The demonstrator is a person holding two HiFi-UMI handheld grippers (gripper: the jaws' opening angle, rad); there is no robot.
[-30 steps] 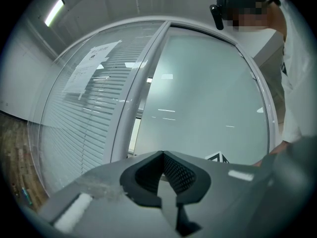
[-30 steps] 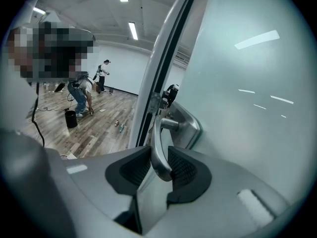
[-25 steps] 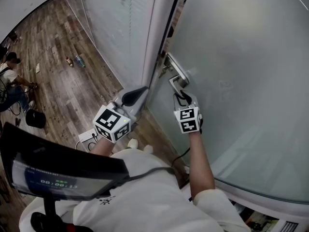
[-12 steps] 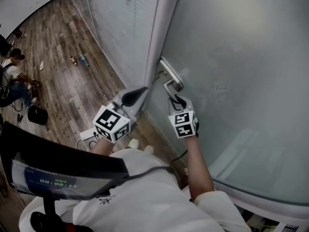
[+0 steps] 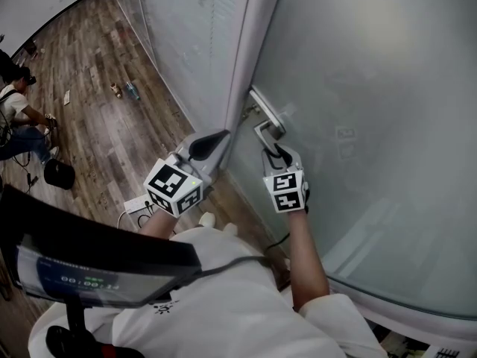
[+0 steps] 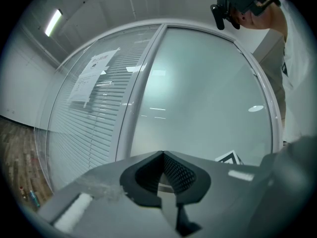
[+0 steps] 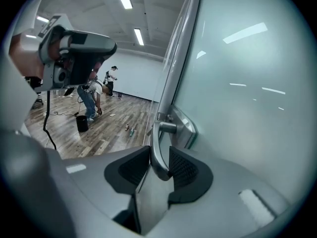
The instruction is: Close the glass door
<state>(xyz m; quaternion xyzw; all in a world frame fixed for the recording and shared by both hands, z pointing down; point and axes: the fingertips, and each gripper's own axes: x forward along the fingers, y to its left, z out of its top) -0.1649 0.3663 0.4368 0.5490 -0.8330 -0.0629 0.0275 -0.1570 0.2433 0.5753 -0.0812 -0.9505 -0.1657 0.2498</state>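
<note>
My right gripper [image 7: 159, 165] was clamped on the door handle [image 7: 156, 142]. The lever ran down between the two pads and looked to be touching both. The jaws had just been opening a little, so I judged the hold to be loosening rather than firm. Straight ahead of the jaws the lever met its metal plate on the glass door [image 5: 373, 125], which filled everything to the gripper's right.

Just left of the handle stood the frame post [image 5: 250, 51]. A second earlier a dark gap had shown between the door's edge and that post. Now the gap was gone and the edge lay against the post, so the door looked shut or very nearly so. I could not tell whether the latch had caught.

My left gripper [image 5: 220, 139] hung level just across the post from the right one. Its jaws were together on nothing, and it pointed at the fixed pane with the blinds [image 6: 94, 118].

With the door home, what seemed left was to let go of the handle without dragging the door open again.
</note>
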